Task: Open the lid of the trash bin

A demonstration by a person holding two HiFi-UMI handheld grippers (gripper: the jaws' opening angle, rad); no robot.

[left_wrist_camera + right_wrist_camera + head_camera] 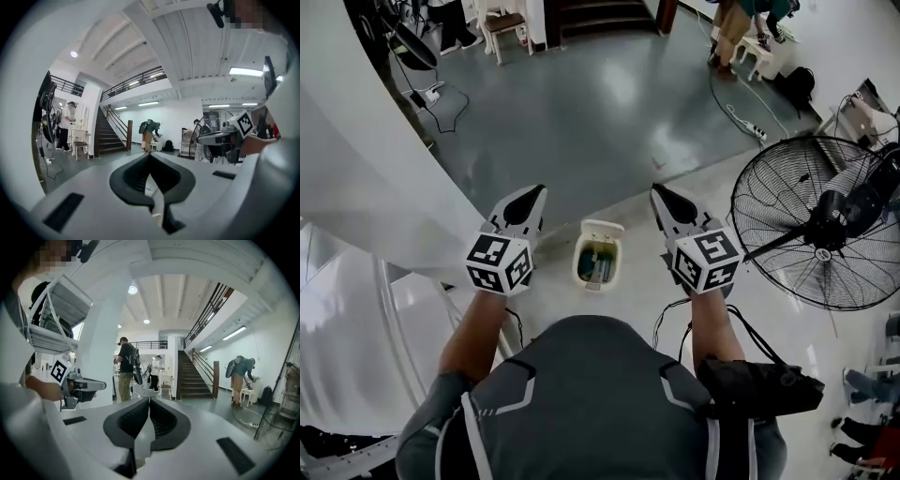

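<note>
Trash bin (pixel 598 261) stands on the floor (pixel 581 103) at the centre of the head view, between and well below the two grippers. Its lid (pixel 602 229) appears tipped back toward 12 o'clock, with the interior exposed.

Risk: the lid may drop shut if it is not past its balance point, and neither gripper is near enough to catch it. The fan (pixel 821 221) at 3 o'clock stands close to the right arm's sweep.

Left gripper (pixel 529 199): jaws closed, empty. Right gripper (pixel 665 197): jaws closed, empty, touching nothing.
</note>
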